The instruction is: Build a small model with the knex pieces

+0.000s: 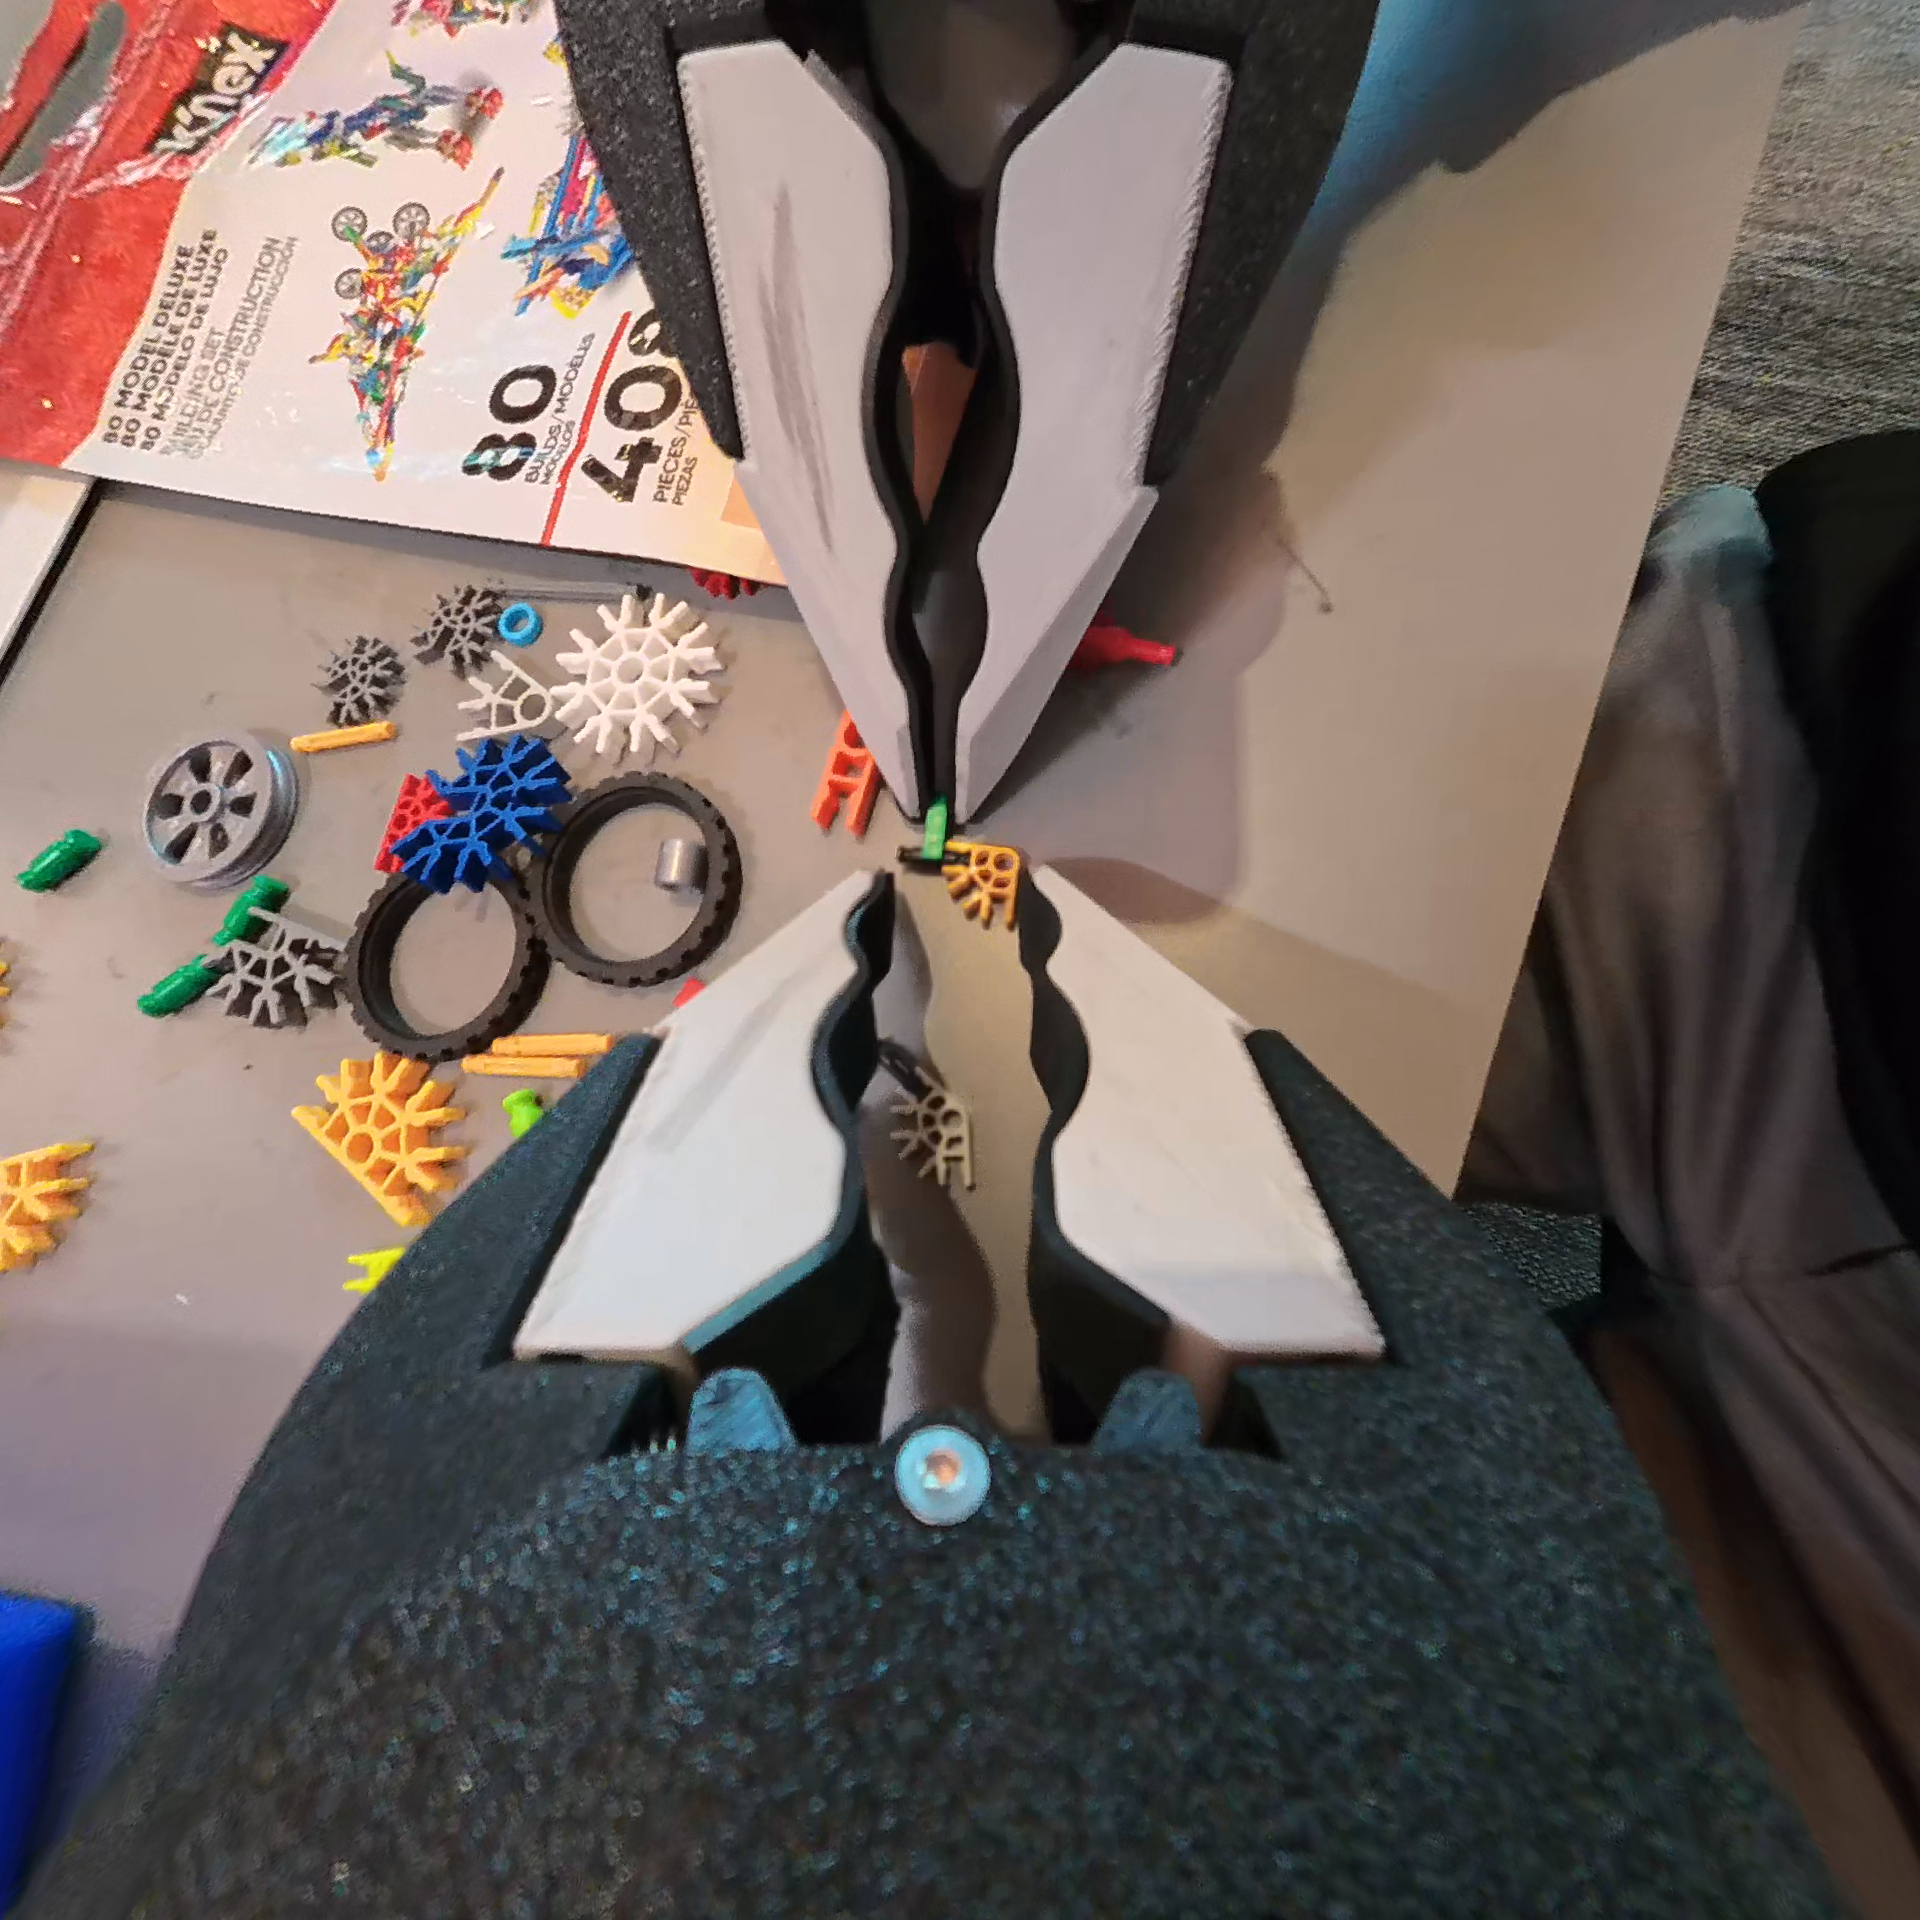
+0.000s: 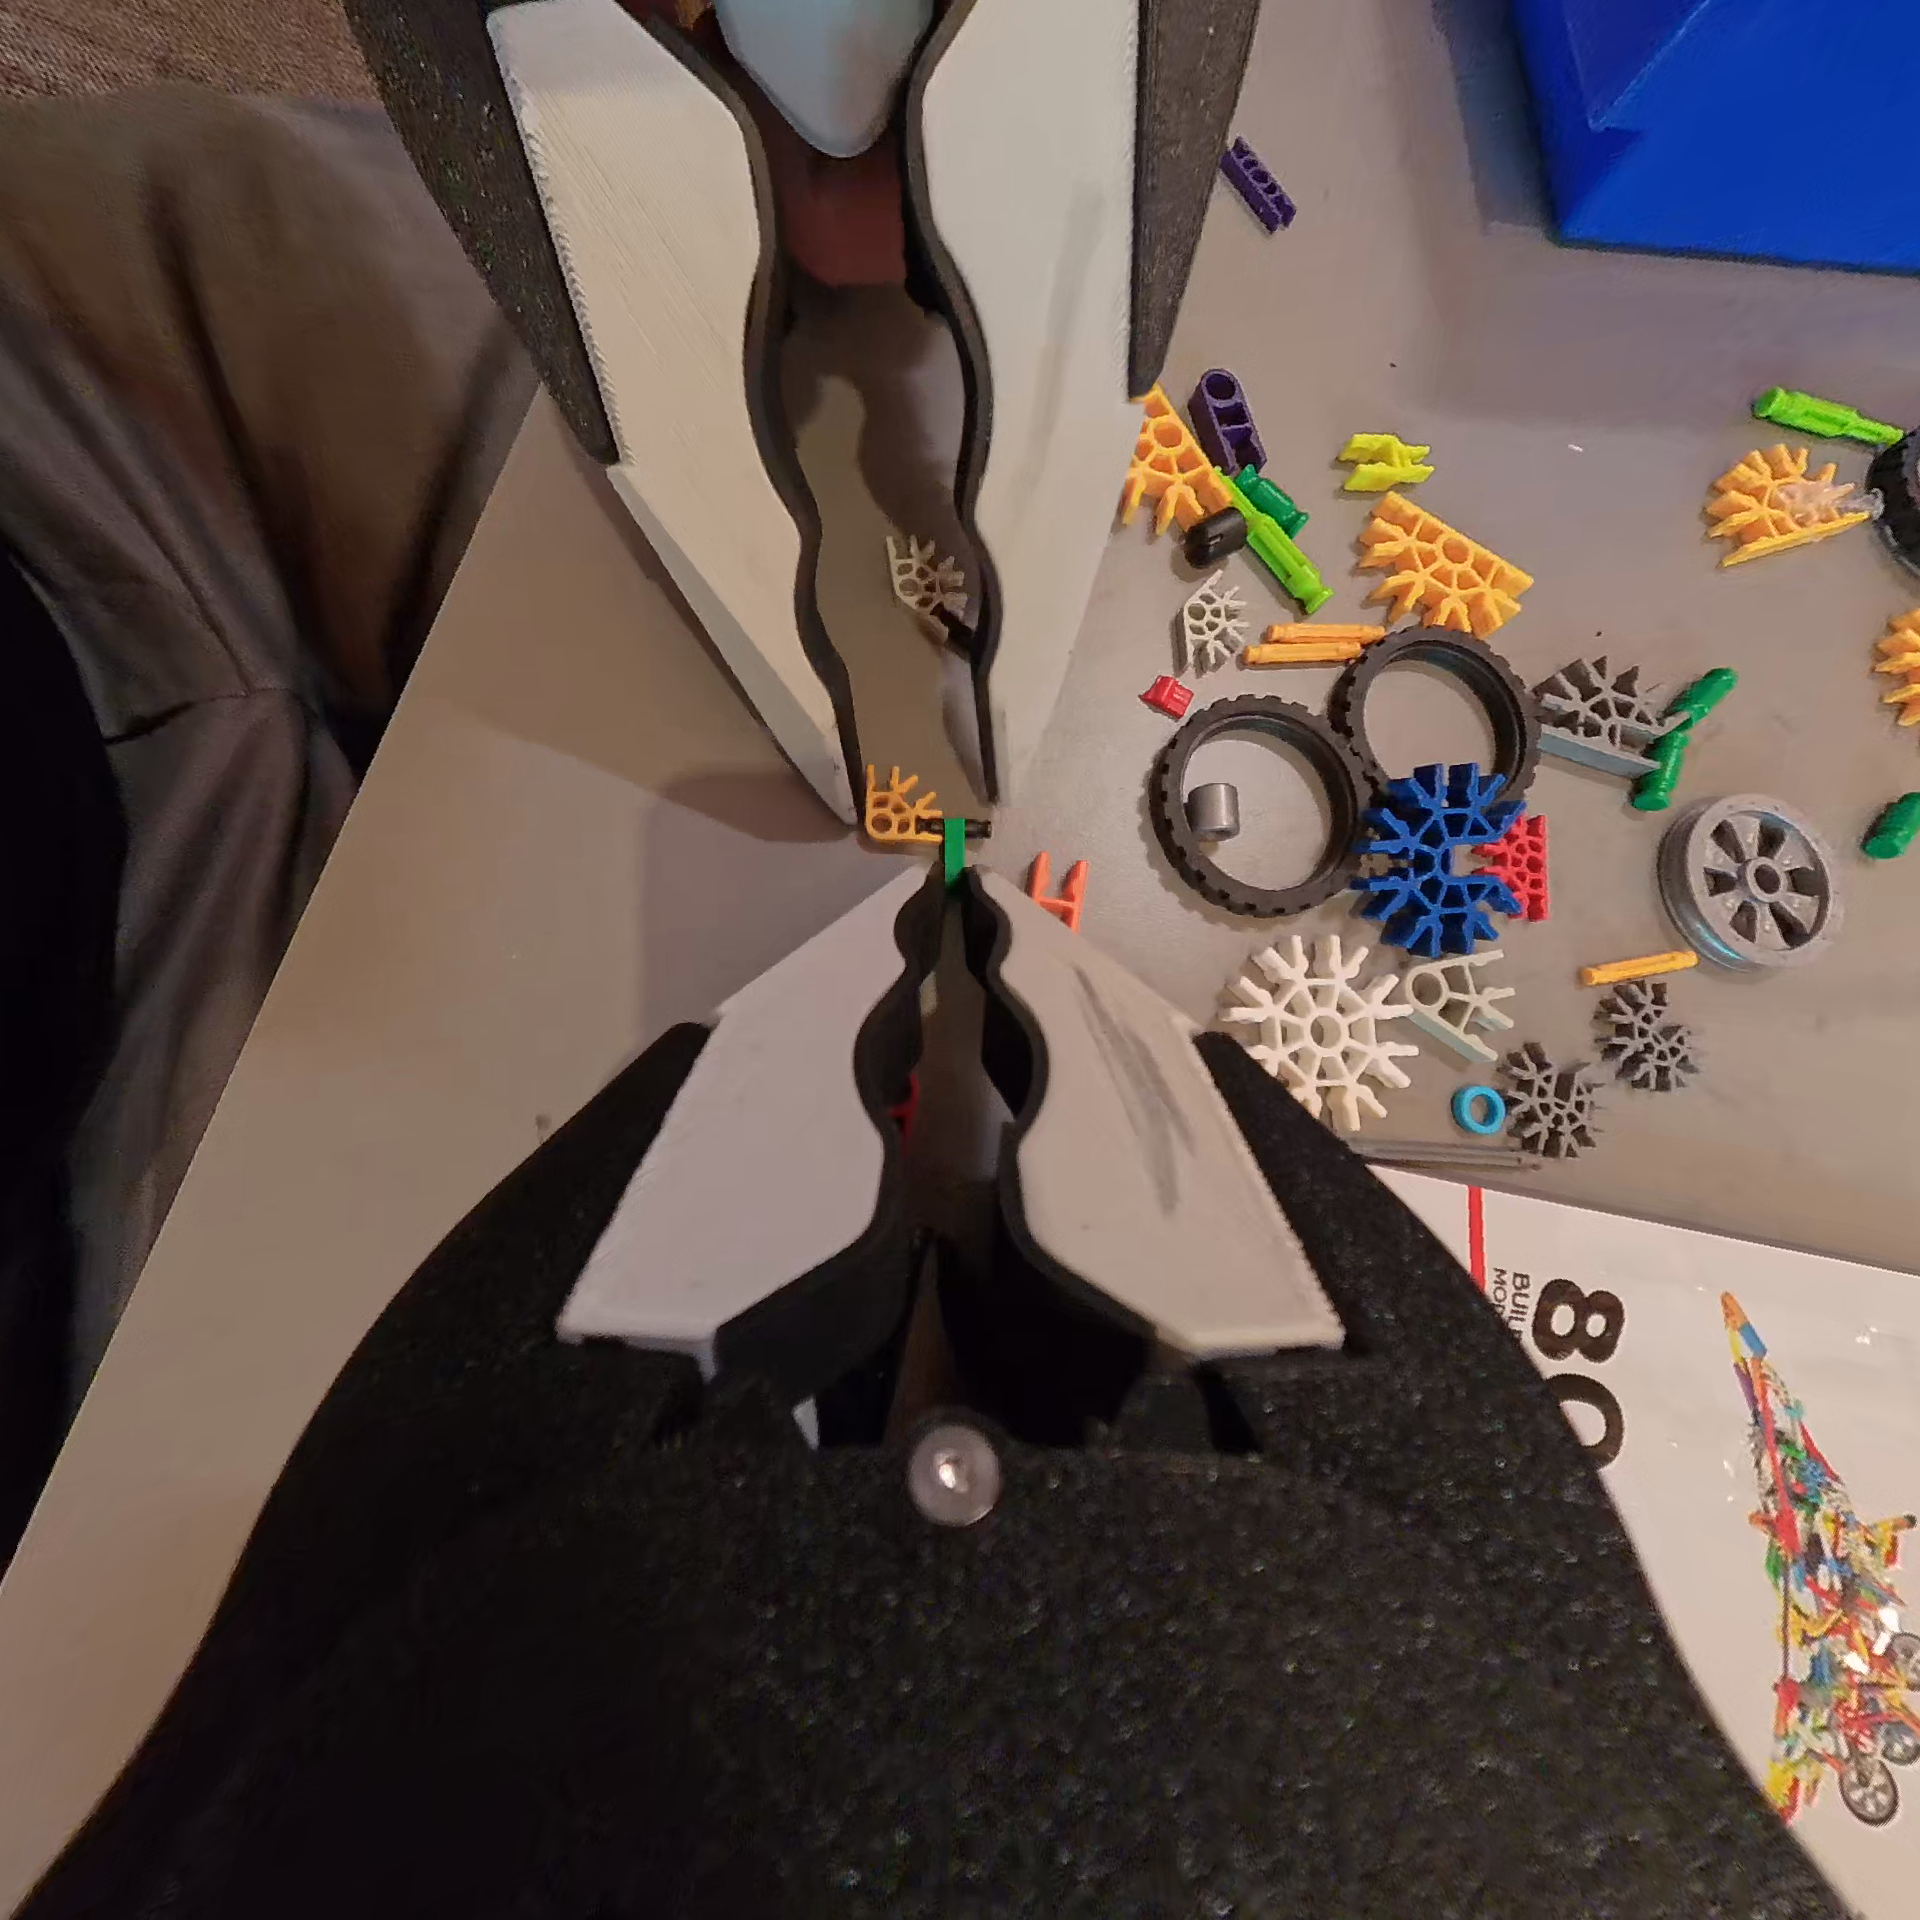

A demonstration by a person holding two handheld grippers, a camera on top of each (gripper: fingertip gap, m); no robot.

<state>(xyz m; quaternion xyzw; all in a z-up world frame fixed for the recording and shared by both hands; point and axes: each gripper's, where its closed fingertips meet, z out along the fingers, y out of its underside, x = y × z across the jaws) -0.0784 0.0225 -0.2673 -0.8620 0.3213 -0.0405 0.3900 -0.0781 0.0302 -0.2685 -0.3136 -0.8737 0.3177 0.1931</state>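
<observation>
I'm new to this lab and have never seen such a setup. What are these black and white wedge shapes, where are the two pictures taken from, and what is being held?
The wedges are two hand-held grippers, each with two fingers and a camera looking forward along them. In the left wrist view, the left gripper is at the bottom, open around a small yellow connector, and the other gripper faces it from above. In the right wrist view, the right gripper is at the bottom, shut on a short green rod that meets the connector. Both work over a grey table strewn with building-toy parts: two black tyres, a blue snowflake piece, a white one, a grey wheel and a printed box lid.
</observation>
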